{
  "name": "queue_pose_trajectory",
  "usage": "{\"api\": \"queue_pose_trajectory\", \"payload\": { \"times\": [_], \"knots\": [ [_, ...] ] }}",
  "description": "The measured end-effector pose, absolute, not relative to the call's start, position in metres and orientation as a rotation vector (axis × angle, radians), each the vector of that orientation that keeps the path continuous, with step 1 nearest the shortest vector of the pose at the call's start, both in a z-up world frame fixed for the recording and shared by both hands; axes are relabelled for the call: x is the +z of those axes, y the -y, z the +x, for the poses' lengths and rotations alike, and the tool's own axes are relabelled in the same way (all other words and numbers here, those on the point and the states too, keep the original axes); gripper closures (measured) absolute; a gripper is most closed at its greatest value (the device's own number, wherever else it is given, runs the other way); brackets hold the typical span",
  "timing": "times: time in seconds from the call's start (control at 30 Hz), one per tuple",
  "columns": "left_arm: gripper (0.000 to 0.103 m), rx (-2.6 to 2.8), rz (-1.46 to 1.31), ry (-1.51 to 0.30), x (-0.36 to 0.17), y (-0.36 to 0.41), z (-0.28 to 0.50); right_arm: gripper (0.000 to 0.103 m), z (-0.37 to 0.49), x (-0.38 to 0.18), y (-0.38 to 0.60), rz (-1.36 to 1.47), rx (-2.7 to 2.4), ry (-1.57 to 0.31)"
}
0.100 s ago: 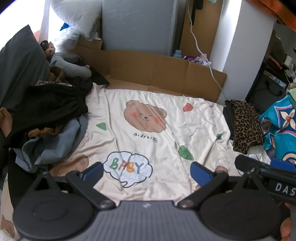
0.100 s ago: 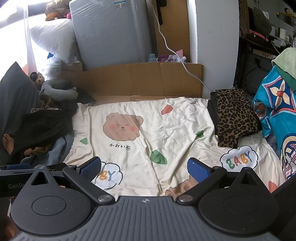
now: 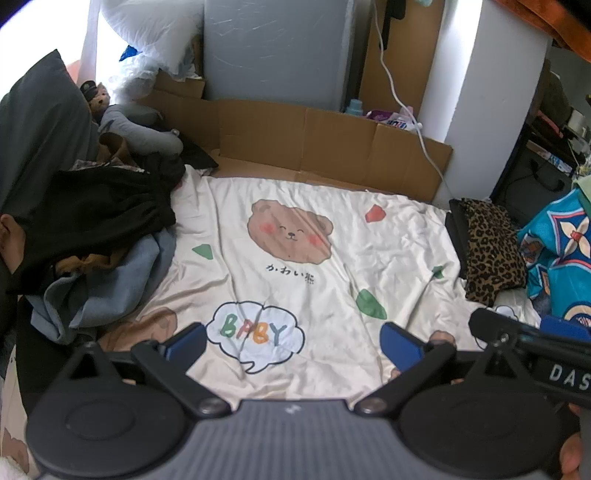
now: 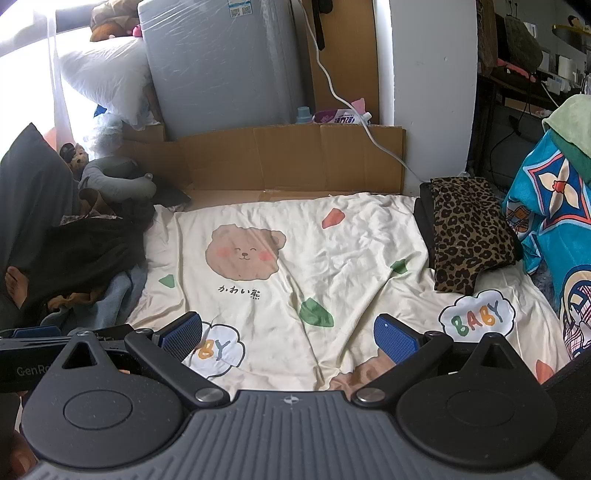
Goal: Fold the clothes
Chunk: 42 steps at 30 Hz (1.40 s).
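clothes (image 3: pixel 99 236) heaped left on the bed sheet (image 3: pixel 295 280) look soft and floppy, best pinched at an edge; left gripper (image 3: pixel 293 341) and right gripper (image 4: pixel 288 334) both gape empty.

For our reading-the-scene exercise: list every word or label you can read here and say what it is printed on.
"BABY": cloud print on the cream bear sheet; a second cloud too.
"かわい熊": under the bear face.
"DAS", cut off: right hand-held gripper.
"GenRo", cut off: left hand-held gripper.
Pouch and grey appliance sticker: too small to read.
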<state>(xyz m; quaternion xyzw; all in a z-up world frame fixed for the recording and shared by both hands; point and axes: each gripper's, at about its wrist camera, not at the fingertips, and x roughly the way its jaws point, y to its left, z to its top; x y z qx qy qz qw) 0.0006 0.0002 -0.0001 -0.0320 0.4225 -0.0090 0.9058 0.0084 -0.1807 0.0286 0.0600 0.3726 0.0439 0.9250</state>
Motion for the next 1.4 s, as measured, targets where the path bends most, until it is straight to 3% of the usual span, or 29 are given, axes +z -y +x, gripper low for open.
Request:
{"api": "queue_pose_trajectory", "payload": {
  "times": [1.4],
  "knots": [
    [0.002, -0.014, -0.074, -0.873, -0.0037, 0.0026, 0.0006, 0.001, 0.0083, 0.0284, 0.1801, 0.116, 0.102, -0.758]
  ]
}}
